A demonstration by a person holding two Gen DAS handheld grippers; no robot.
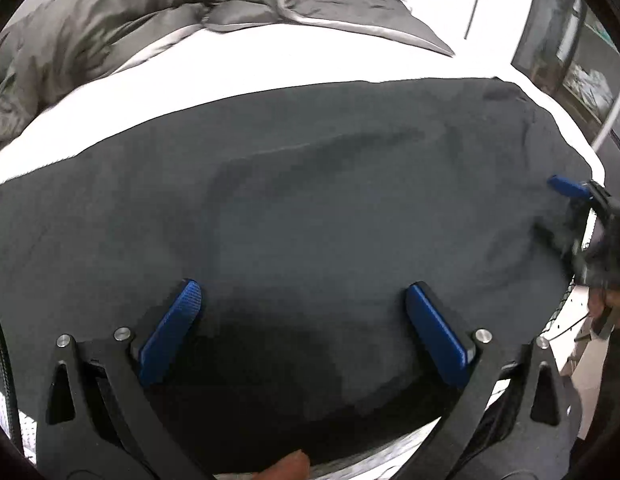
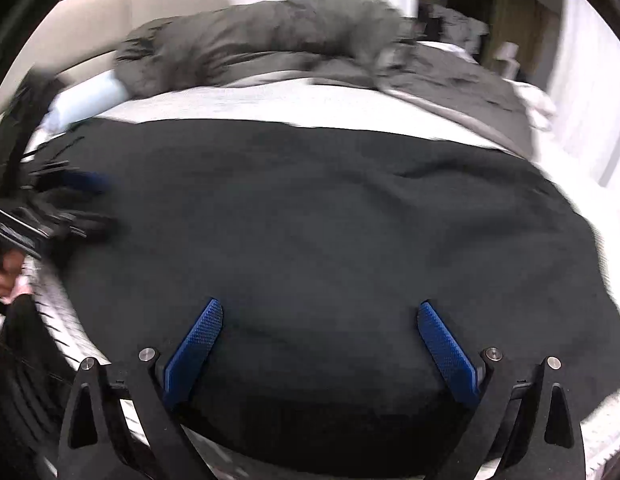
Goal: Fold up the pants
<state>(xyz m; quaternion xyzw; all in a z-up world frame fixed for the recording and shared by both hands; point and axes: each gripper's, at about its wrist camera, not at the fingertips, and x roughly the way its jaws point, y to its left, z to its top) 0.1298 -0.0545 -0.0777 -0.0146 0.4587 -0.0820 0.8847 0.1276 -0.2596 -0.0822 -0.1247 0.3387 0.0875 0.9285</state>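
The pants lie spread as a broad dark slab across the near side of a white bed sheet, directly ahead of and beneath both tools; in the right wrist view the same dark cloth fills the space between and beyond the blue fingers, its far edge running straight across the sheet. The left gripper has its jaws spread wide, nothing between them, hovering just above the cloth near its close edge; the right gripper is likewise spread wide and empty over its own end of the garment. Each tool shows at the side of the other's view, blurred, so they appear to be in motion. The cloth looks fairly flat, with a shallow ridge curving ahead of the left tool and light ripples toward the right end. To my eye the fold is partly made and the next grasp is being lined up: both tools should drop onto the near edge, catch every layer at matching spots, and lift together so the edge stays straight. Beyond the pants, at the far side of the bed, lies a rumpled grey duvet.
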